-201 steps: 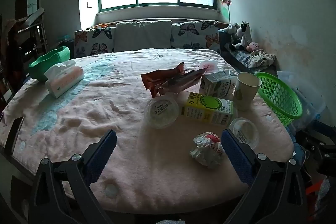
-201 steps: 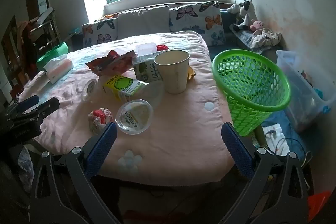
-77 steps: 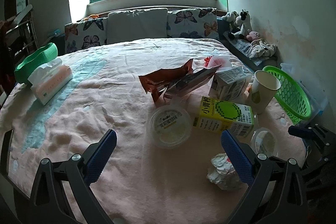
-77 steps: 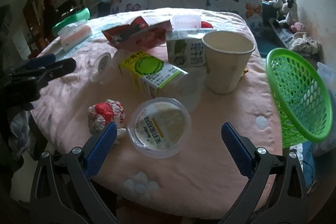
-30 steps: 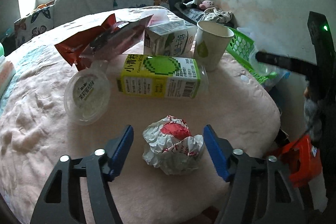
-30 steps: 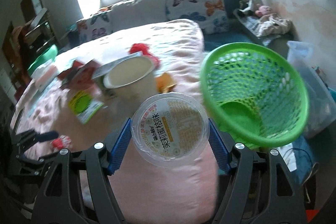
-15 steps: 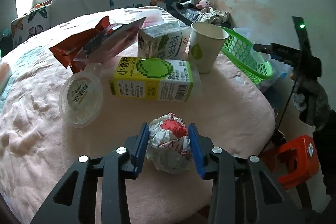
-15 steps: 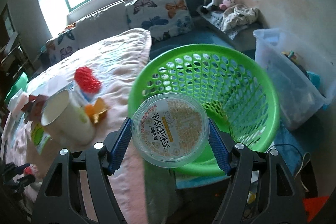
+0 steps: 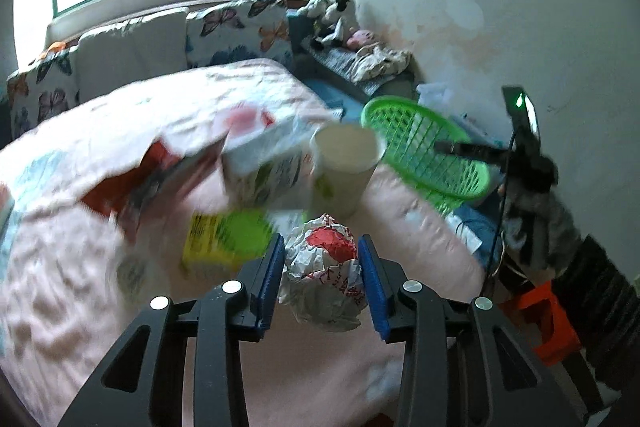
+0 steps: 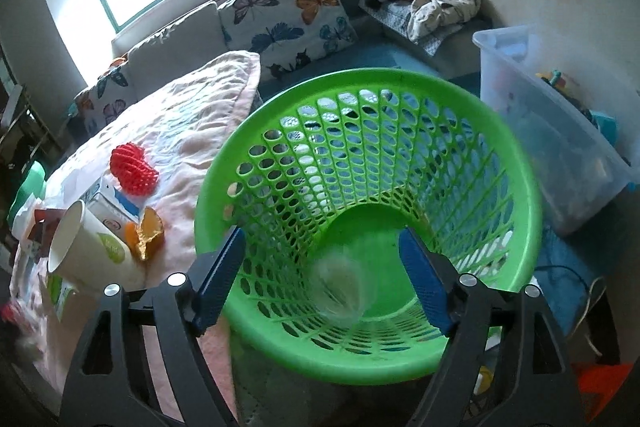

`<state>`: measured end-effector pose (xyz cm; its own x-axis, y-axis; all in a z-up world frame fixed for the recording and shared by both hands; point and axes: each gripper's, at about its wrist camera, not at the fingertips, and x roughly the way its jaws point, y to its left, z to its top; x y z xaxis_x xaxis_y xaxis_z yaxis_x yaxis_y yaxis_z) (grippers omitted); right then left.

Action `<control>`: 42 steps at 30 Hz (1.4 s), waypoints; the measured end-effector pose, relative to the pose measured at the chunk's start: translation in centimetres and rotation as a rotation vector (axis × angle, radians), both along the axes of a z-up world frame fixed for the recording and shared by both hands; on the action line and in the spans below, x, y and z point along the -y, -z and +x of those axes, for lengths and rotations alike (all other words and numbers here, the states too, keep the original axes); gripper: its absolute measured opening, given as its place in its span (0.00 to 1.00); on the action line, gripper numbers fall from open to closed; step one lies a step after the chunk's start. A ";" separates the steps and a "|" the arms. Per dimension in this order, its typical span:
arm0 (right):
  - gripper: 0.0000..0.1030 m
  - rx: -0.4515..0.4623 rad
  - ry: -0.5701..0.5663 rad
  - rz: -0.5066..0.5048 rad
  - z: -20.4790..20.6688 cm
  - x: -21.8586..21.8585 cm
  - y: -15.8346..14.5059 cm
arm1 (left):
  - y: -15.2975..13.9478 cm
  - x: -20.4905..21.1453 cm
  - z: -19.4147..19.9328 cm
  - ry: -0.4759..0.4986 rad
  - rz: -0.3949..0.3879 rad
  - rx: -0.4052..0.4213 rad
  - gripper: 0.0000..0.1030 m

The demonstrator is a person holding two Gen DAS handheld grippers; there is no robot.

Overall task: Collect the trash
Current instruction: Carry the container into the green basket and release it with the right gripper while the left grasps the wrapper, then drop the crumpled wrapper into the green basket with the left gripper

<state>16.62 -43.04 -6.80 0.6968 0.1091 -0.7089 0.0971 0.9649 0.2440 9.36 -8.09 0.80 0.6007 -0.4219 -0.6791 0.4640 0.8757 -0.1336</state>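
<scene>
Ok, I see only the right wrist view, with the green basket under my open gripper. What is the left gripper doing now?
Observer: The left gripper is closed on a crumpled white and red wrapper, clamped from both sides.
Operator: What other trash lies near it?
Observer: A yellow-green carton lies flat just beyond the gripper, to its left. It is blurred.
Operator: And which way is the basket from there?
Observer: The green basket is ahead and to the right, past the paper cup.
</scene>
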 end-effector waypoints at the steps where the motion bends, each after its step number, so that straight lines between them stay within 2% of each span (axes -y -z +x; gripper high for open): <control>1: 0.77 0.004 0.002 -0.001 -0.2 0.2 -0.1 | -0.7 0.9 0.5 0.013 0.002 0.019 0.36; 8: 0.79 0.051 0.017 0.006 -2.9 1.8 -1.7 | -3.5 6.1 3.6 0.087 0.019 0.083 0.36; 12: 0.79 0.071 0.031 -0.034 -4.7 2.2 -2.5 | -3.9 9.8 5.7 0.135 0.019 0.069 0.36; 18: 0.79 0.093 0.054 -0.031 -7.4 3.3 -2.7 | -2.7 14.6 8.0 0.192 0.012 0.015 0.36; 25: 0.79 0.103 0.069 0.000 -9.4 4.1 -2.1 | -0.8 20.1 9.9 0.230 0.054 -0.017 0.36; 29: 0.79 0.095 0.075 0.002 -9.8 4.3 -1.6 | 0.3 21.8 10.7 0.235 0.074 -0.039 0.38; 35: 0.79 0.090 0.079 0.032 -10.3 4.5 -1.0 | 2.2 23.5 11.9 0.226 0.092 -0.077 0.45; 37: 0.79 0.086 0.078 0.034 -10.3 4.4 -0.8 | 2.6 23.6 12.2 0.210 0.088 -0.079 0.58; 39: 0.79 0.084 0.077 0.034 -10.4 4.2 -0.7 | 2.8 23.7 12.2 0.203 0.077 -0.081 0.64; 42: 0.79 0.084 0.075 0.035 -10.5 4.1 -0.7 | 2.6 23.1 12.0 0.200 0.066 -0.081 0.65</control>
